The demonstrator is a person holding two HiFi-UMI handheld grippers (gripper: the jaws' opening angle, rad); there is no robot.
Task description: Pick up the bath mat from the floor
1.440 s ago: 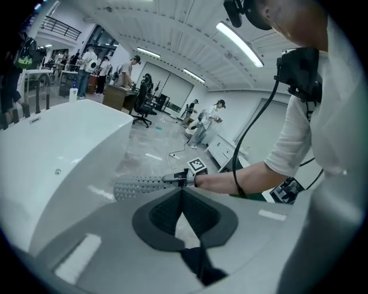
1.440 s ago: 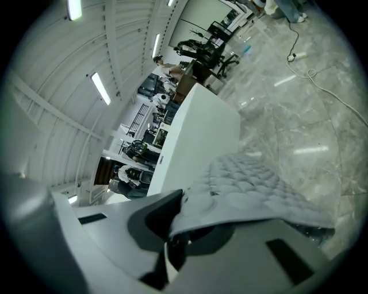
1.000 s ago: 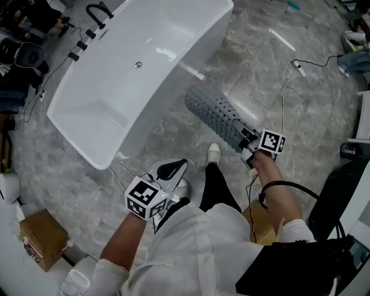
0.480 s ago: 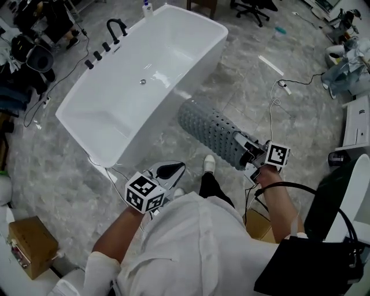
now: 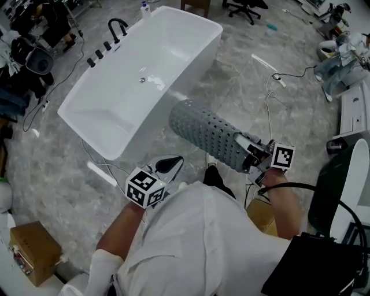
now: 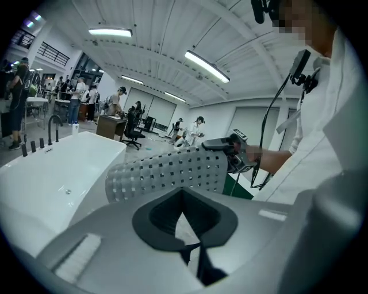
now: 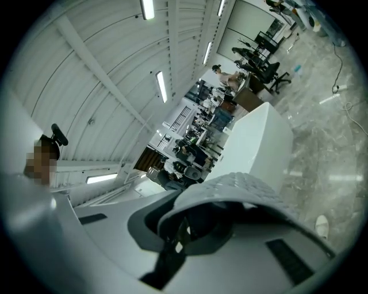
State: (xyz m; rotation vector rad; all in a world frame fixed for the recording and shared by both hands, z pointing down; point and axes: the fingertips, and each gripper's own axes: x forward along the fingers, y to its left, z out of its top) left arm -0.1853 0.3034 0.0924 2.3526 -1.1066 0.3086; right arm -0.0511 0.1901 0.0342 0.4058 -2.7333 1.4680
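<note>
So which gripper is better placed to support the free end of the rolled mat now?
Probably the left. The right gripper is shut on one end of the bath mat, off the floor. The left gripper holds nothing, and the mat's free end hangs just ahead of it.

A: What sort of place?

B: Open-plan lab or test hall, not a home. A freestanding bathtub (image 5: 144,75) at eleven o'clock stands out in the open on a grey marbled floor (image 5: 231,81), with a black tap (image 5: 117,26) at its edge.

A: Other signs?

B: Office chair (image 5: 245,7) at one o'clock, loose cables (image 5: 276,78) at two, cardboard box (image 5: 32,254) at seven. Left gripper view shows strip lights (image 6: 206,66) on a ribbed ceiling and people (image 6: 75,96) standing among desks at nine o'clock.
</note>
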